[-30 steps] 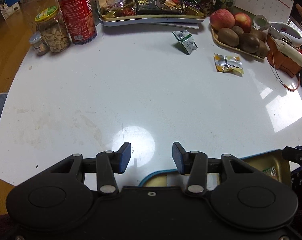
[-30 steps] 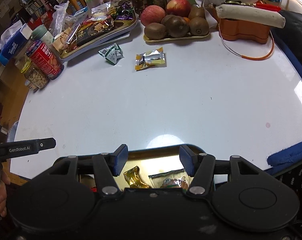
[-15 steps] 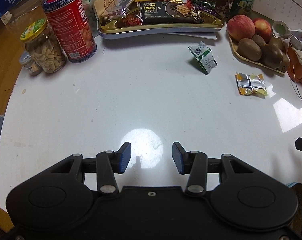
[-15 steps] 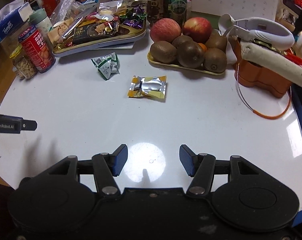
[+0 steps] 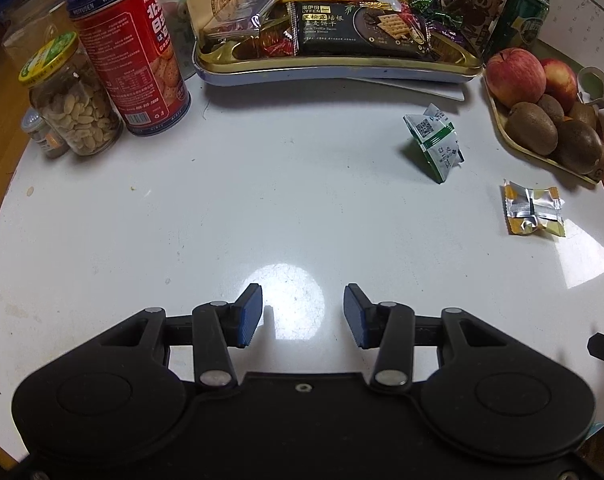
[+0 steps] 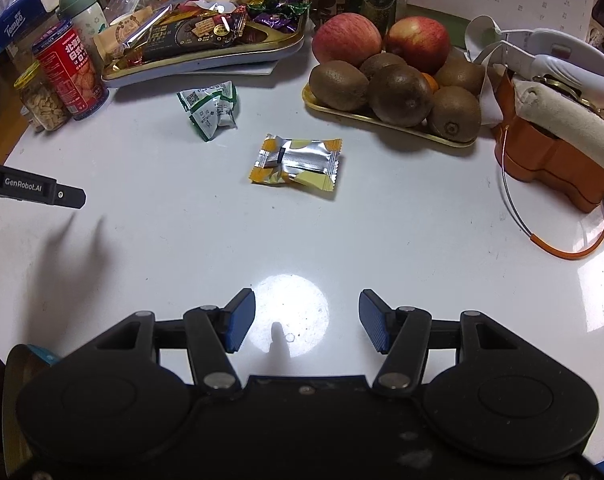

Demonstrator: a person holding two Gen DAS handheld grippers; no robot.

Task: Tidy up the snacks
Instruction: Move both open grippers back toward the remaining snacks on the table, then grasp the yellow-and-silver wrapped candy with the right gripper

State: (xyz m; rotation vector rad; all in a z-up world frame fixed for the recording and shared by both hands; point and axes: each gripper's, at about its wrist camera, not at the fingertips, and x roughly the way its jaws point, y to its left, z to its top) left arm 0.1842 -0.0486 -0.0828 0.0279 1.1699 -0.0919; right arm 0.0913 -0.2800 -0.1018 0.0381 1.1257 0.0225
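Note:
Two loose snacks lie on the white table (image 5: 262, 208). One is a green-and-white packet (image 5: 435, 142) (image 6: 212, 110). The other is a yellow-and-silver wrapped snack (image 5: 533, 214) (image 6: 296, 162), to the right of the green one. My left gripper (image 5: 302, 314) hangs open over bare table, well short and left of both. Over the table's near part my right gripper (image 6: 306, 320) is open too, with nothing between its fingers; the yellow snack lies straight ahead of it. A gold snack tray (image 5: 341, 64) (image 6: 206, 62) full of packets stands at the back.
A red biscuit tin (image 5: 128, 52) and a peanut jar (image 5: 72, 96) stand back left. A fruit tray with apples and kiwis (image 6: 393, 80) sits back right, an orange case (image 6: 557, 160) beyond it. The left gripper's tip (image 6: 34, 188) shows at the right wrist view's left edge.
Both grippers have moved forward over the table, away from the gold tin at its near edge, which has dropped out of view. The loose snacks look nearer. Both stay open.

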